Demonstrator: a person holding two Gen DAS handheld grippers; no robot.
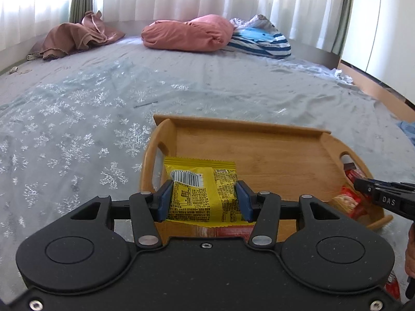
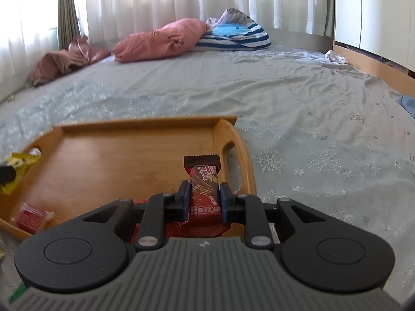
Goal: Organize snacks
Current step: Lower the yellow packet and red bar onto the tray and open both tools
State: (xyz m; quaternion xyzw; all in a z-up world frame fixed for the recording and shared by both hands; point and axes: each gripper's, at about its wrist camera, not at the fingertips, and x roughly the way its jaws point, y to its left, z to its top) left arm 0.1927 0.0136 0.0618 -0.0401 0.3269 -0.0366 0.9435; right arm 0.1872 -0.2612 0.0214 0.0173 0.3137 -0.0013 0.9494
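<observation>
A wooden tray (image 1: 259, 153) with cut-out handles lies on the bed; it also shows in the right wrist view (image 2: 116, 153). My left gripper (image 1: 205, 197) is shut on a yellow snack packet (image 1: 202, 189) and holds it over the tray's left end. My right gripper (image 2: 203, 199) is shut on a dark red snack bar (image 2: 203, 189) over the tray's right end, beside the handle. In the left wrist view the right gripper (image 1: 384, 199) enters from the right with red packets (image 1: 350, 199) under it. The yellow packet (image 2: 15, 165) shows at the left of the right wrist view.
A small red packet (image 2: 31, 215) lies in the tray's near left corner, blurred. The tray sits on a grey snowflake bedsheet (image 1: 90, 129). Pink pillows (image 1: 186, 32), a brown cloth (image 1: 75, 39) and a striped blue pillow (image 1: 262, 39) lie at the far end by curtains.
</observation>
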